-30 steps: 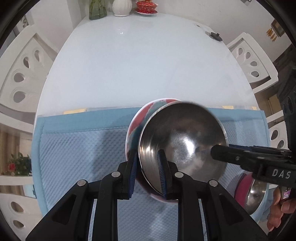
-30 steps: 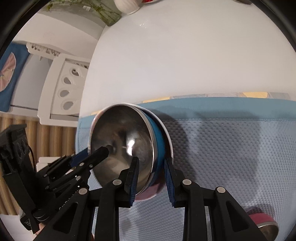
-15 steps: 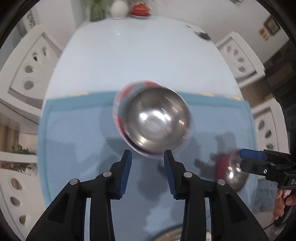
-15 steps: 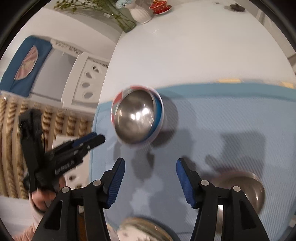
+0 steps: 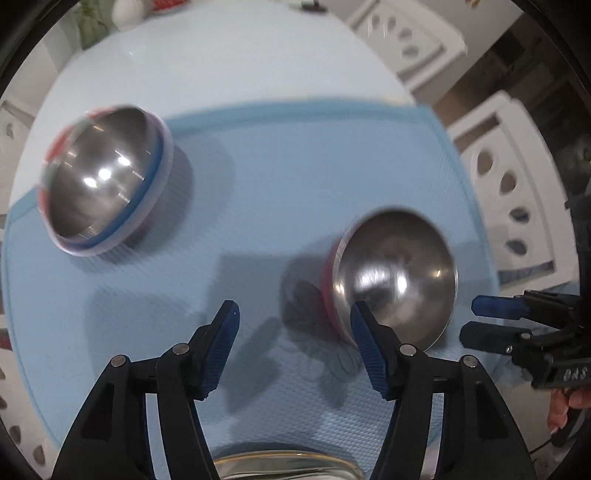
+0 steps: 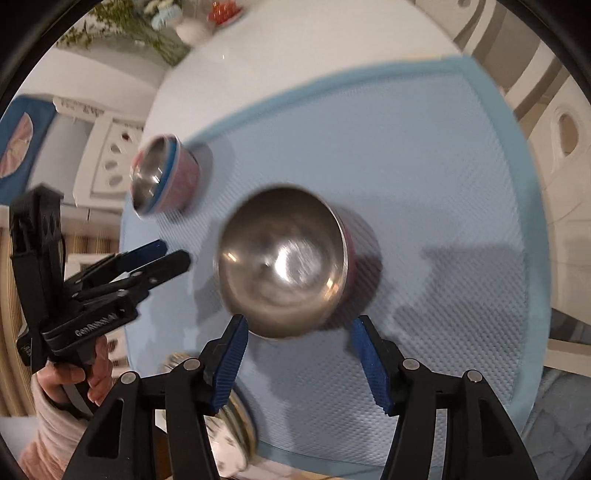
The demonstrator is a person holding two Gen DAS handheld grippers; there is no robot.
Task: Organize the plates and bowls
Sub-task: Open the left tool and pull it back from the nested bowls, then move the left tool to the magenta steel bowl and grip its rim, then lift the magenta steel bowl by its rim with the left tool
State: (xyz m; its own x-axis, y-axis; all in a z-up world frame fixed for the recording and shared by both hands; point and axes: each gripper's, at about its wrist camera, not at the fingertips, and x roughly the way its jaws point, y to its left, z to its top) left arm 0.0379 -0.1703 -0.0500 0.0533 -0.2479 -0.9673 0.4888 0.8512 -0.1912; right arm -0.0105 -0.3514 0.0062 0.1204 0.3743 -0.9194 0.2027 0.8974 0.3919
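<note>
A stack of nested steel bowls (image 5: 103, 177) with blue and pink shells sits at the far left of the blue mat (image 5: 295, 155); it also shows in the right wrist view (image 6: 162, 181). A single pink-sided steel bowl (image 5: 395, 284) sits on the mat; it fills the middle of the right wrist view (image 6: 284, 266). My left gripper (image 5: 293, 345) is open and empty, just left of this bowl. My right gripper (image 6: 297, 356) is open and empty, just before the bowl. A plate (image 5: 288, 467) shows at the near edge, also in the right wrist view (image 6: 229, 435).
The mat lies on a white oval table (image 5: 229, 62). White chairs (image 5: 517, 192) stand around it. A vase (image 6: 192, 29) and a red dish (image 6: 221, 14) stand at the far end. Each gripper shows in the other's view, the right one (image 5: 524, 325) and the left one (image 6: 122, 273).
Both grippers let go of the nested bowls, opened wide and drew back. Both views now swing right toward the pink-sided bowl; the stack stays at the left.
</note>
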